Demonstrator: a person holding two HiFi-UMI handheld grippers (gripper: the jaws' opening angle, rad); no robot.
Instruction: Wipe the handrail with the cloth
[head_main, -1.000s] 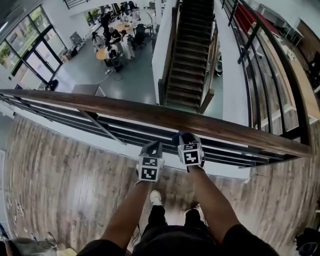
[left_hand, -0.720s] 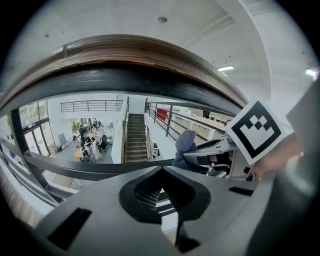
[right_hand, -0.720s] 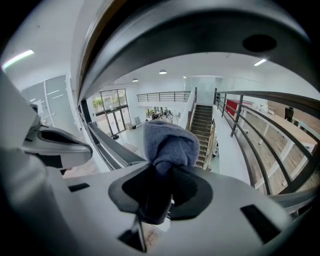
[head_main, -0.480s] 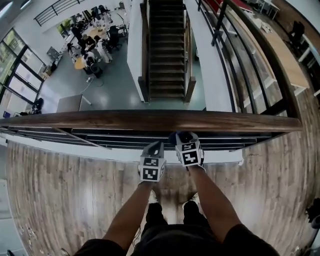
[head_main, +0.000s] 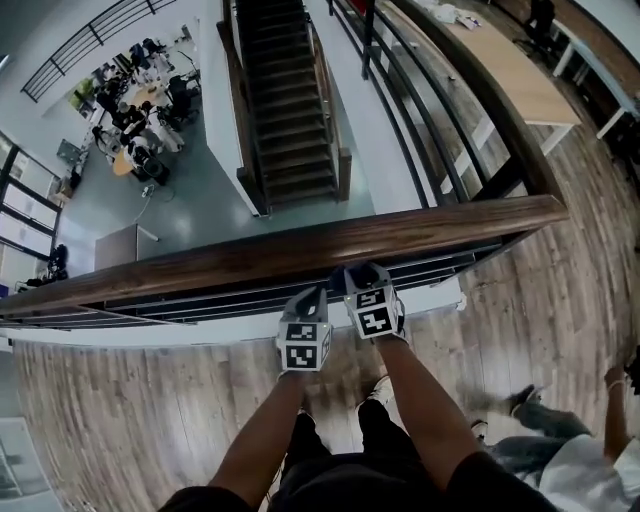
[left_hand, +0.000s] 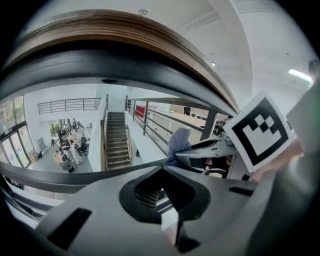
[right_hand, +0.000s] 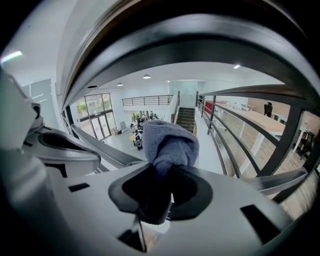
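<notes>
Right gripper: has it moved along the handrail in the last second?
Yes. The right gripper, shut on the cloth, has slid right along the handrail: it now sits closer to the corner at the right end.

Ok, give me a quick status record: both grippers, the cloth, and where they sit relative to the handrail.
left gripper: jaws together, nothing between them
right gripper: shut on the cloth
cloth: blue-grey, bunched, sticking out past the jaws
handrail: wooden, runs across just beyond both grippers
cloth to handrail: cloth sits below the rail's underside; no contact visible
bystander: lower right of the head view, on the wooden floor
</notes>
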